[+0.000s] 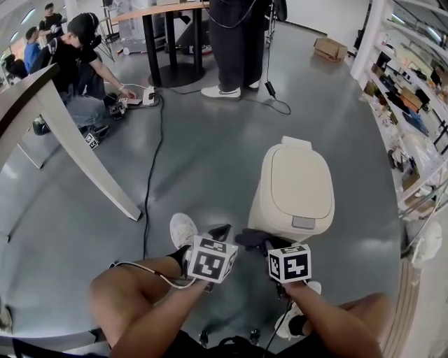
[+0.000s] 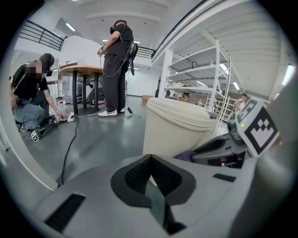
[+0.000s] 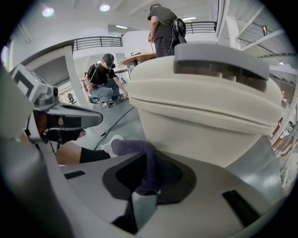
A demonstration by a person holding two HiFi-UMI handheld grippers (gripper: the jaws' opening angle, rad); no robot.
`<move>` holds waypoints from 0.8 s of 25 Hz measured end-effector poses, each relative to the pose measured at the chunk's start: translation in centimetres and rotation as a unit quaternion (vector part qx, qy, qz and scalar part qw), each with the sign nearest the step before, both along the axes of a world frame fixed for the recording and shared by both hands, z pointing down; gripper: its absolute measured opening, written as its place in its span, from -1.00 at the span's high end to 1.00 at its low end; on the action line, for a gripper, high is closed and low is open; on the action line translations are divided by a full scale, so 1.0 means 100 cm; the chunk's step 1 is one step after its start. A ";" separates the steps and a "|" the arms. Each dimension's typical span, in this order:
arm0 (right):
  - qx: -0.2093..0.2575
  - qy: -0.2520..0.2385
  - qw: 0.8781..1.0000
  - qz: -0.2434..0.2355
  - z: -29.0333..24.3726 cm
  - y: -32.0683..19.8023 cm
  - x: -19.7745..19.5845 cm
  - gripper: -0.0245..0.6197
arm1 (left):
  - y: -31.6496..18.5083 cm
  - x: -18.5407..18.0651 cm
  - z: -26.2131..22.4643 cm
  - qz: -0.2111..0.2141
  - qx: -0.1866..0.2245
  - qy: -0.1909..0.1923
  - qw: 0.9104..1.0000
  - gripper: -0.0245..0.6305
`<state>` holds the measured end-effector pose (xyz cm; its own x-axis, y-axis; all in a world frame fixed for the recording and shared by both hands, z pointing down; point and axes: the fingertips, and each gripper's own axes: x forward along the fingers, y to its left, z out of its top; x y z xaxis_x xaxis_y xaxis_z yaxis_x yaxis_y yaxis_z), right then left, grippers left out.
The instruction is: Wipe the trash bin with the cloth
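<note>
right gripper pinching a dark purple cloth right next to the cream trash bin
bin's standing on the grey floor with its lid down. the cloth is clamped in the right jaws and flops out just beside the bin's near wall, can't tell if it's actually touching. left gripper hangs just left of the right one, jaws pressed together with nothing in them, a bit apart from the bin. wearer's white shoe is right by it. further off a black cable runs over the floor toward a crouching person, and another person stands by a round table. shelving on the right.
</note>
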<state>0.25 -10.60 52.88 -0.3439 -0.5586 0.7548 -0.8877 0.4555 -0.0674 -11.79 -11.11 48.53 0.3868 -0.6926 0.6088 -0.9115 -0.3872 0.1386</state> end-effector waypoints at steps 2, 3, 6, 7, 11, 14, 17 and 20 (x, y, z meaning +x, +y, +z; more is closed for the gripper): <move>0.002 0.003 1.000 0.001 0.000 0.001 0.005 0.72 | 0.001 0.005 0.000 0.003 0.001 0.001 1.000 0.93; 0.002 0.005 1.000 0.002 0.000 0.002 0.008 0.72 | 0.002 0.009 0.000 0.006 -0.001 0.001 1.000 0.93; -0.001 0.007 1.000 0.010 0.002 0.004 0.021 0.72 | 0.004 0.021 0.001 0.017 -0.002 0.003 1.000 0.93; -0.001 0.007 1.000 0.014 0.003 0.004 0.027 0.72 | 0.003 0.025 0.001 0.021 -0.002 0.004 1.000 0.93; -0.003 0.010 1.000 0.028 0.009 0.004 0.048 0.72 | 0.002 0.038 0.003 0.034 -0.001 0.006 0.999 0.93; -0.005 0.014 0.999 0.037 0.013 0.004 0.063 0.72 | 0.003 0.045 0.008 0.040 -0.006 -0.003 0.999 0.93; -0.006 0.017 0.999 0.049 0.017 0.004 0.078 0.72 | 0.005 0.054 0.013 0.052 -0.010 -0.003 0.999 0.93; -0.005 0.021 0.998 0.060 0.020 0.003 0.093 0.72 | 0.007 0.069 0.016 0.069 -0.010 -0.005 0.998 0.93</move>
